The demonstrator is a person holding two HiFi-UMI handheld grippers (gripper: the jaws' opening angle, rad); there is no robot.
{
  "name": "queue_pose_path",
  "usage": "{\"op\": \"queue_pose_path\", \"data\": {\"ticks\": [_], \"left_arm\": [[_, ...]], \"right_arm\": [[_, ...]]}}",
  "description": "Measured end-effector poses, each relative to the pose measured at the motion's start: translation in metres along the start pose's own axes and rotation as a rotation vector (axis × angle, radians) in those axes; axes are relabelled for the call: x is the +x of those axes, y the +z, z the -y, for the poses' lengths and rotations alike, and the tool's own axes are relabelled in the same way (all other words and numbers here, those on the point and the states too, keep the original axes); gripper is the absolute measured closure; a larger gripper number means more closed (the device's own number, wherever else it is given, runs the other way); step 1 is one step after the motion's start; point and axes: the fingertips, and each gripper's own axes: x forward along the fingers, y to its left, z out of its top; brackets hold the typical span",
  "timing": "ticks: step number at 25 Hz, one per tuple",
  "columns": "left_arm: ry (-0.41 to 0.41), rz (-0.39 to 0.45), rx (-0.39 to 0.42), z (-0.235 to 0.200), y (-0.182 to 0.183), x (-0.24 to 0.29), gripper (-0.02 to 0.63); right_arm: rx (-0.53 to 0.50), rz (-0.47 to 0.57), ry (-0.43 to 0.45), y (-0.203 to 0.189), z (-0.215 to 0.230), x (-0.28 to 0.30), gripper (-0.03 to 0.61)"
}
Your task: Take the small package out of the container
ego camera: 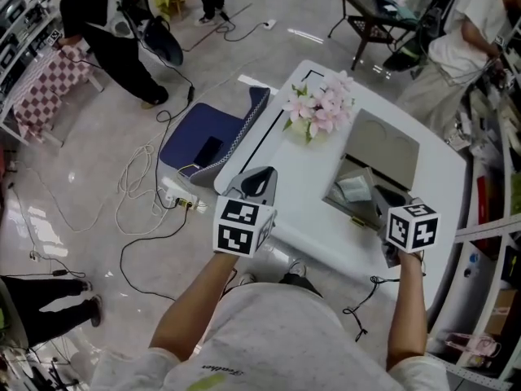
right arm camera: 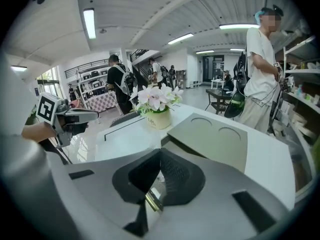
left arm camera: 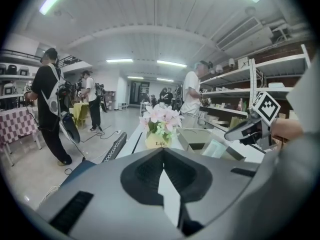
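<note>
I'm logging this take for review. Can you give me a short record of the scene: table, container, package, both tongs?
table: white, holds a pot of pink flowers
container: open, lid tipped back
small package: pale, lying inside the container
left tongs: shut, empty, at the table's near left edge
right tongs: shut, empty, by the container's near end

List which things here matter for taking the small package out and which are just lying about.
Belongs to the job:
small pale package
open grey-green container with the package inside
left gripper and right gripper, both shut

Just lying about:
pink flowers in a pale pot, on the white table
dark blue fabric case on the floor
white cables beside it
</note>
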Motion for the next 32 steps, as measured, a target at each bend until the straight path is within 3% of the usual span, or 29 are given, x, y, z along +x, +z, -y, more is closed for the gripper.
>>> {"op": "queue_pose_path", "data": {"ticks": [9, 21, 32], "left_arm": [[0.008, 0.042, -0.003, -0.023, 0.007, -0.031, 0.611], [0.063, 0.072, -0.001, -0.061, 0.003, -0.088, 0.611], [0.141, 0.091, -0.002, -0.102, -0.009, -0.147, 0.611]], "right_arm": [[-0.037, 0.127, -0.019, 0.042, -0.046, -0.023, 0.571], [-0.034, 0.313, 0.037, 0.083, -0.132, -0.028, 0.571], [-0.019, 0.429, 0.103, 0.089, -0.212, -0.017, 0.571]]}}
